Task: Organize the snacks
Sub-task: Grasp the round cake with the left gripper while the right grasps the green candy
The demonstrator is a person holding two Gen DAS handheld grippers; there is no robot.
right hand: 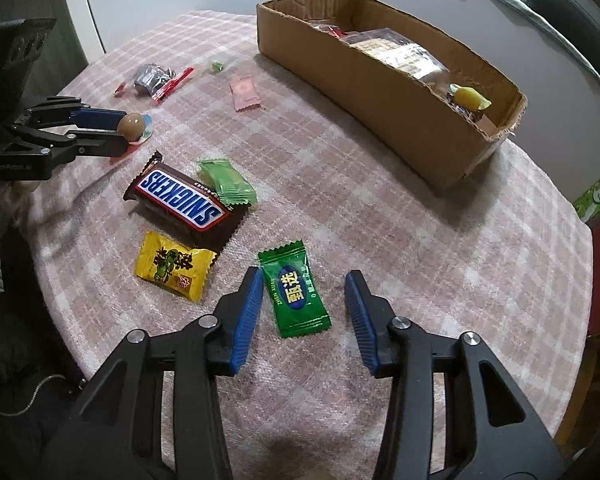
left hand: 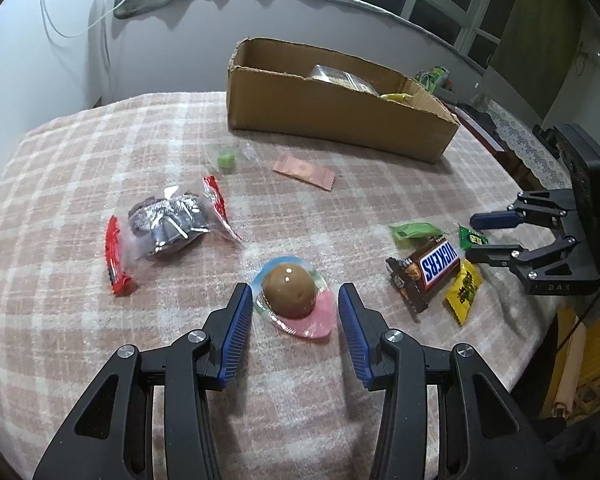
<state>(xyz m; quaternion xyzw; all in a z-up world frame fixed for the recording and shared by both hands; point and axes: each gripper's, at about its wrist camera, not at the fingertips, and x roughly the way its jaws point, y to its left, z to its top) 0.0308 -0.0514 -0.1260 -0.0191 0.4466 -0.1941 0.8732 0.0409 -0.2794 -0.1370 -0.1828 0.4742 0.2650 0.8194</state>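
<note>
My left gripper (left hand: 294,296) stands open around a brown domed sweet (left hand: 290,290) in a pink and blue wrapper on the checked cloth; both pads sit just off the dome. In the right wrist view that same gripper (right hand: 126,132) flanks the sweet (right hand: 132,126). My right gripper (right hand: 304,280) is open over a dark green candy (right hand: 296,300) lying flat. Its left pad is at the wrapper's edge and its right pad is well clear. The left wrist view shows this gripper (left hand: 476,237) with the green candy (left hand: 471,237) between its fingers.
A Snickers bar (right hand: 184,200), a yellow candy (right hand: 172,266) and a light green candy (right hand: 228,184) lie together. Farther back are a pink sachet (left hand: 304,170), a green cube sweet (left hand: 226,160) and a red-ended foil packet (left hand: 168,228). The cardboard box (left hand: 332,120) holds several snacks.
</note>
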